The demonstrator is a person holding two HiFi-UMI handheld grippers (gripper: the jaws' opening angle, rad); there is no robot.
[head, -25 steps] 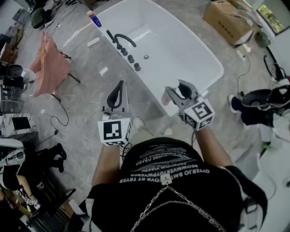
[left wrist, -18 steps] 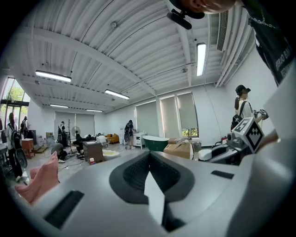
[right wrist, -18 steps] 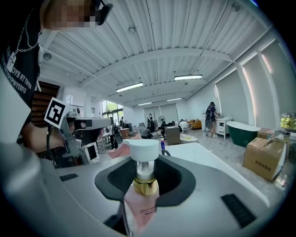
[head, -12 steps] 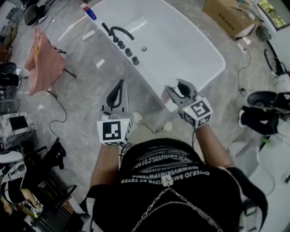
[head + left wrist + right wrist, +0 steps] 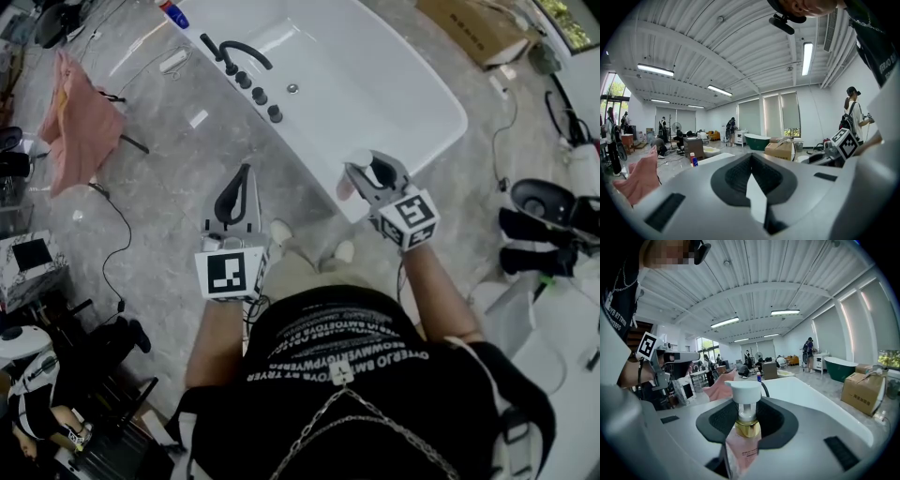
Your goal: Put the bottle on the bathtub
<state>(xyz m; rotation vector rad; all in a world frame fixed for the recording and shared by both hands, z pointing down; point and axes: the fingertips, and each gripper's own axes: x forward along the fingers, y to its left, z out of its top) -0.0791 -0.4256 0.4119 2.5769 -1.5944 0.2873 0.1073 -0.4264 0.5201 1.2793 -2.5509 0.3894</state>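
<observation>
Black short-sleeved tee (image 5: pixel 349 354) with rows of white lettering on the front, and a chunky silver chain (image 5: pixel 377 414) hanging over it. The left gripper (image 5: pixel 238 187) and right gripper (image 5: pixel 373 174) are both grey with black pads, each with a white cube (image 5: pixel 228 273) of black square markers.

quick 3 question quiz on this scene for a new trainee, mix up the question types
1. True or false: the left gripper holds the bottle.
2. Multiple choice: what colour is the bottle's pump head? A black, B white, C green.
3. Fill in the blank: the black faucet is mounted on the white ____.

Key:
1. False. The left gripper's jaws are together on nothing; the right gripper grips the bottle.
2. B.
3. bathtub.
</observation>
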